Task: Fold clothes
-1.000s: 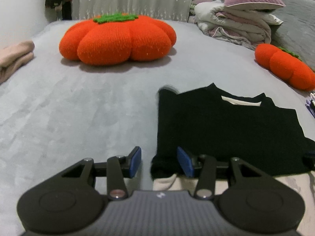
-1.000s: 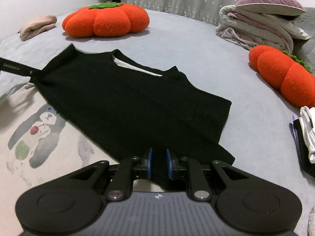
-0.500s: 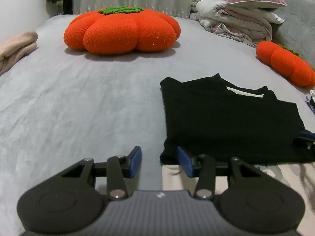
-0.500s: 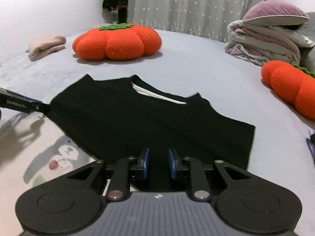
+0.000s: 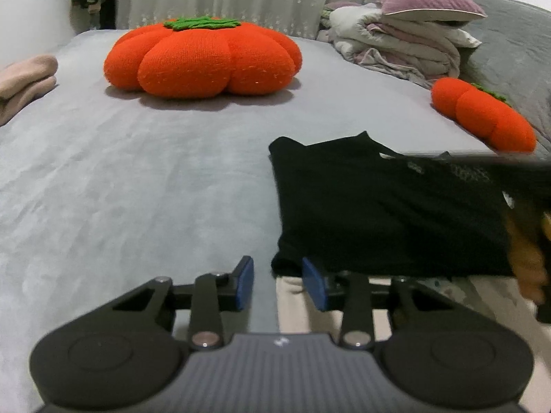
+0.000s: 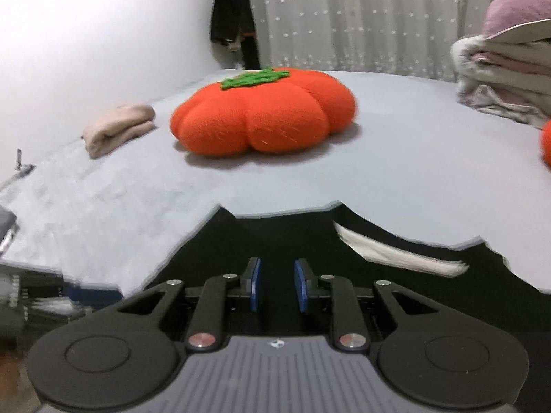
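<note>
Two grippers work on one black top [image 5: 378,213], which lies on the grey bed [image 5: 137,189] close to its near edge, toward the right side, partly over a cream cloth [image 5: 296,309].

The left gripper [image 5: 277,285] stands at the near left corner of the top. Its jaws have just been closing, but they are not closed. The corner of the fabric lies between the pads, beside the right one, and is not pressed. The right gripper [image 6: 275,284] seems to pinch black fabric between its narrow pads, and it carries that side up and over the garment. In the left wrist view this lifted part and the person's hand [image 5: 527,261] are blurred.

To do this fold well, we judge that the left gripper should pin or take its corner first, so that the top does not slide on the smooth bed. The right one should then lay its edge parallel to the left edge and let go only when the cloth is flat.

We can read no writing. The pale neck label [image 6: 396,254] is blurred, and the small mark on each gripper body is too small to tell.
</note>
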